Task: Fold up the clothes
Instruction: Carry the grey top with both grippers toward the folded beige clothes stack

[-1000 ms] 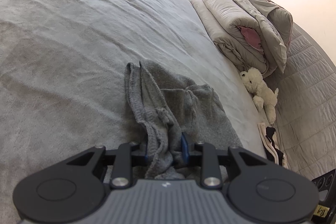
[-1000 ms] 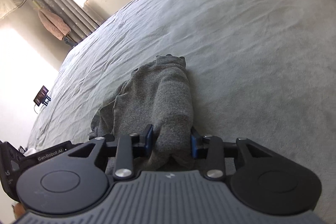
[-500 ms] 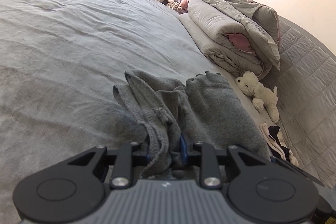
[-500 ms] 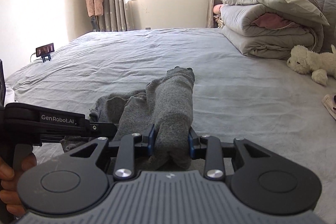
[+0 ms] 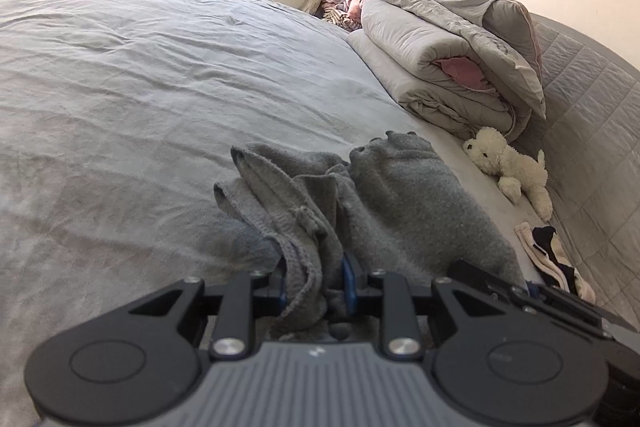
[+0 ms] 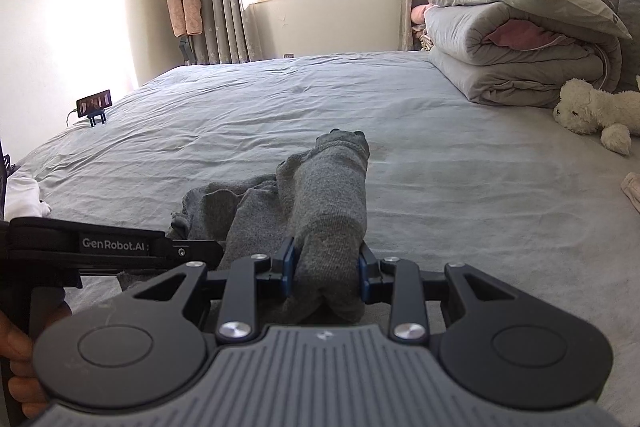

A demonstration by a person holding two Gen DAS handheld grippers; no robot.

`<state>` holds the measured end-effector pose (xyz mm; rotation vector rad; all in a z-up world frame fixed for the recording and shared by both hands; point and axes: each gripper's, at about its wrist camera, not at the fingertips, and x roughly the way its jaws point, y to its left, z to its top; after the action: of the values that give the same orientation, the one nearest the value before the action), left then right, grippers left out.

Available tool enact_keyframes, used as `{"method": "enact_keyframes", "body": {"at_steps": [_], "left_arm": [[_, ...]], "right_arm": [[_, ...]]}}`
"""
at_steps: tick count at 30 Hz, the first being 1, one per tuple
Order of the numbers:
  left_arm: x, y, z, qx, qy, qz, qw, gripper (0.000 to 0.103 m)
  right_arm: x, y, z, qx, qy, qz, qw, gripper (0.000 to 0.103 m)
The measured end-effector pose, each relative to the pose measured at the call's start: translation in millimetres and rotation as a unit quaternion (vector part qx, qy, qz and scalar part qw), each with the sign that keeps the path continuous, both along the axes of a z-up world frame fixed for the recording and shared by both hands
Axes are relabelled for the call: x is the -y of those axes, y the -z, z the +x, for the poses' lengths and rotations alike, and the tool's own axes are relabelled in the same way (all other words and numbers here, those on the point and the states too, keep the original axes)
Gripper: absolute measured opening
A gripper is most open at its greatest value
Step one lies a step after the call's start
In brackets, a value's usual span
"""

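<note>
A grey knitted garment (image 5: 400, 199) lies bunched on the grey bed sheet (image 5: 140, 87). My left gripper (image 5: 314, 285) is shut on its hemmed left edge, which hangs in folds between the blue pads. My right gripper (image 6: 326, 269) is shut on the garment's (image 6: 328, 195) thick rolled right part. Both held edges are lifted off the sheet while the far end rests on the bed. The left gripper's body (image 6: 112, 245) shows at the left of the right wrist view, with a hand (image 6: 20, 367) below it.
A folded grey and pink duvet (image 6: 520, 39) is stacked by the headboard, with a white plush toy (image 6: 596, 107) in front of it. Small clothes (image 5: 556, 263) lie at the right. A phone on a stand (image 6: 94, 105) sits at the bed's far left; white cloth (image 6: 22, 195) at left.
Both grippers have risen and rolled towards level, lifting the garment's near edges. The view now shows the window and headboard upright. The garment is more bunched between the two grippers.
</note>
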<state>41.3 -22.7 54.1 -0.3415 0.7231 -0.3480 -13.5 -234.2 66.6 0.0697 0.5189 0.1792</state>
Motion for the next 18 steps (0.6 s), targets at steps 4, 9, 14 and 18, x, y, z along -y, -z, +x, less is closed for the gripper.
{"method": "enact_keyframes", "body": {"at_steps": [4, 9, 14, 18], "left_arm": [[10.6, -3.8, -12.2, 0.014, -0.006, 0.029, 0.9995, 0.025], [22.3, -9.9, -23.4, 0.025, -0.005, 0.036, 0.999, 0.024], [45.2, -22.1, -31.1, 0.037, 0.006, 0.008, 0.9993, 0.024], [79.3, -32.9, -30.9, 0.035, 0.023, -0.02, 0.9989, 0.024]], "right_arm": [[-1.4, -0.6, -5.1, 0.003, -0.001, -0.006, 1.0, 0.033], [10.4, -7.1, -13.6, 0.008, 0.001, 0.002, 1.0, 0.033], [39.9, -21.7, -25.4, 0.025, 0.011, 0.014, 1.0, 0.033], [75.1, -31.5, -38.1, 0.036, 0.025, 0.009, 0.999, 0.032]]}}
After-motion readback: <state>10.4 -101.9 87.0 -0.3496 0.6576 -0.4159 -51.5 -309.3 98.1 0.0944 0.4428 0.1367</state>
